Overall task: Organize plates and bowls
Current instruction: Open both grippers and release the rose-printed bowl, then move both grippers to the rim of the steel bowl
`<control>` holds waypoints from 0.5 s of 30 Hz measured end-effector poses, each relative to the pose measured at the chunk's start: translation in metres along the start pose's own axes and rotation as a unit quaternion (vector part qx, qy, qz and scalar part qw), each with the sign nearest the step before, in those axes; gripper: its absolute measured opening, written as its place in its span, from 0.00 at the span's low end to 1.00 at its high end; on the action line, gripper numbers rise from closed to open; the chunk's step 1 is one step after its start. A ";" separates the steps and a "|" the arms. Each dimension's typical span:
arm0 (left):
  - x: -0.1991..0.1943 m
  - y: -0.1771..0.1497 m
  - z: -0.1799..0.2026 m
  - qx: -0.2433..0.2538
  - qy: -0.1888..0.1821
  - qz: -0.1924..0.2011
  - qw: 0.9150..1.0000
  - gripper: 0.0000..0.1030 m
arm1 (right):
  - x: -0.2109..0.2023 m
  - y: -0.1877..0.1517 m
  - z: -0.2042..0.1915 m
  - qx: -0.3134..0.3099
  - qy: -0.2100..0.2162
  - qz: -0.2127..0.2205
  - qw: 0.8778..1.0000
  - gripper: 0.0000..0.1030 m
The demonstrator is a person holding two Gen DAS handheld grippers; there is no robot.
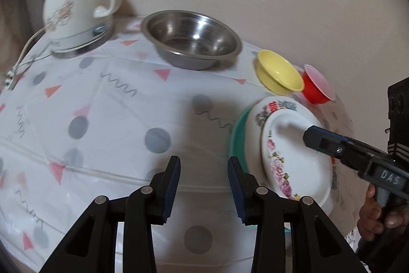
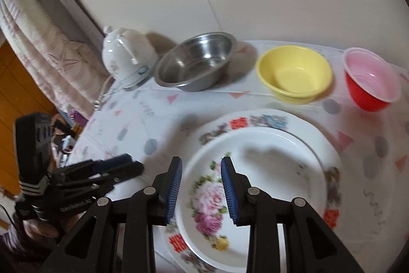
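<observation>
A white plate with pink roses (image 2: 268,186) lies on a larger flowered plate (image 2: 329,152); in the left wrist view the stack (image 1: 291,157) rests on a green plate (image 1: 237,137). Behind stand a steel bowl (image 2: 196,60), a yellow bowl (image 2: 294,73) and a red bowl (image 2: 370,78). My right gripper (image 2: 202,186) is open, its jaws astride the near rim of the rose plate. My left gripper (image 1: 204,186) is open and empty over the cloth, left of the stack.
A white ceramic kettle (image 1: 76,4) with a cord stands at the back left on the patterned tablecloth (image 1: 102,106). A wall runs close behind the bowls. The table edge drops off at the left in the right wrist view.
</observation>
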State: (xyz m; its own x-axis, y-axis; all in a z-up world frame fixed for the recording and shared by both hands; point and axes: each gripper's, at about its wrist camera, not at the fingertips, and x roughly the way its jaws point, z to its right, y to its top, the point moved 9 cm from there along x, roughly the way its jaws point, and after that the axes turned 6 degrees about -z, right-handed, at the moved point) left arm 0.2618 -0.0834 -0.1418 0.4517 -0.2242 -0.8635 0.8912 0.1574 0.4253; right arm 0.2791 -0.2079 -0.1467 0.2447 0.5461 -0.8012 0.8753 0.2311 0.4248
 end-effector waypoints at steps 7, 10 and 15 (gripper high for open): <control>-0.004 -0.012 -0.024 -0.057 0.041 -0.012 0.997 0.45 | 0.017 0.013 -0.008 -0.020 0.020 -0.032 0.999 0.31; -0.008 -0.016 -0.032 -0.077 0.046 -0.011 0.996 0.49 | 0.023 0.020 -0.010 -0.026 0.026 -0.037 0.999 0.31; -0.015 -0.013 -0.041 -0.084 0.057 -0.003 0.995 0.49 | 0.030 0.027 -0.007 -0.021 0.021 -0.042 0.999 0.28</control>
State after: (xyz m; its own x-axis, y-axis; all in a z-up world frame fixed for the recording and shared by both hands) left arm 0.2423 -0.0424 -0.1455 0.4305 -0.1166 -0.8950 0.8703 0.3164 0.3774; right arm 0.3070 -0.1799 -0.1561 0.1528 0.5567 -0.8165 0.8737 0.3101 0.3749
